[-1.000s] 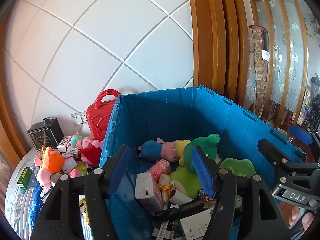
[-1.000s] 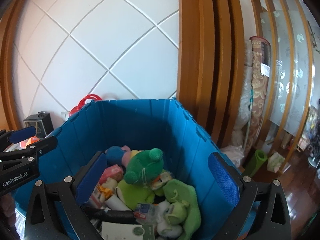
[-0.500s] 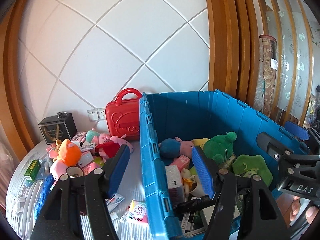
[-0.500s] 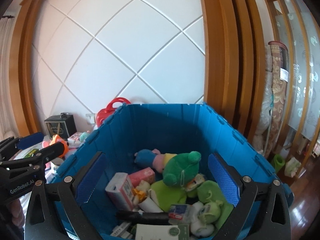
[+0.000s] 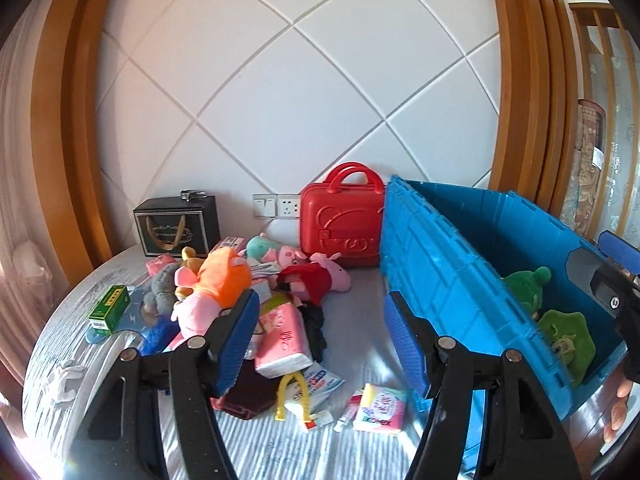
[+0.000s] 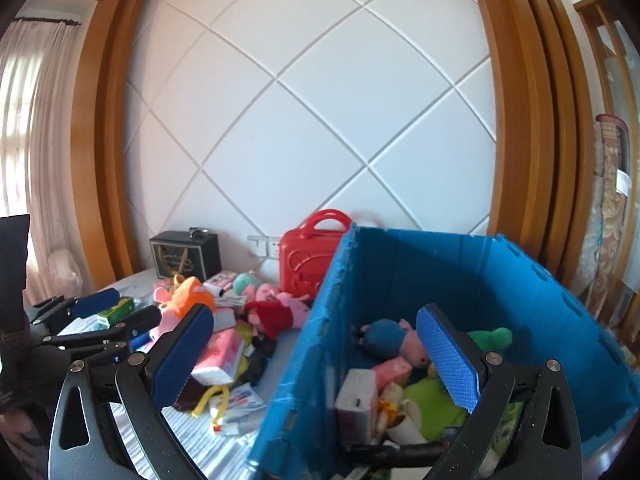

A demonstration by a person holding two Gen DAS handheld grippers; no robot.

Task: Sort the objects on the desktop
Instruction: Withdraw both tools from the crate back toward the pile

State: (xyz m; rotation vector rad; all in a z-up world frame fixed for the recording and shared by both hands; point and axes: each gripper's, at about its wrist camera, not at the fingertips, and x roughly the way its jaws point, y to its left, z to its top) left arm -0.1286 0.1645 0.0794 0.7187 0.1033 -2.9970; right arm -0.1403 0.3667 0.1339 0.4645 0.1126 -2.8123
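Observation:
A blue plastic crate (image 5: 448,264) stands on the right of the table and holds plush toys and boxes; it also shows in the right wrist view (image 6: 304,360). A pile of toys and packets lies left of it: an orange plush (image 5: 224,276), a red-dressed pig plush (image 5: 316,276), a pink tissue pack (image 5: 280,340). My left gripper (image 5: 320,344) is open and empty above the pile. My right gripper (image 6: 316,356) is open and empty, straddling the crate's left wall.
A red toy suitcase (image 5: 340,224) and a black gift box (image 5: 178,226) stand against the white panelled wall. A green box (image 5: 110,306) lies at the far left. Small packets (image 5: 380,404) lie near the table's front. Wooden frames flank the wall.
Both grippers have swung left, from over the crate's inside toward the pile on the table. Both stayed open and empty.

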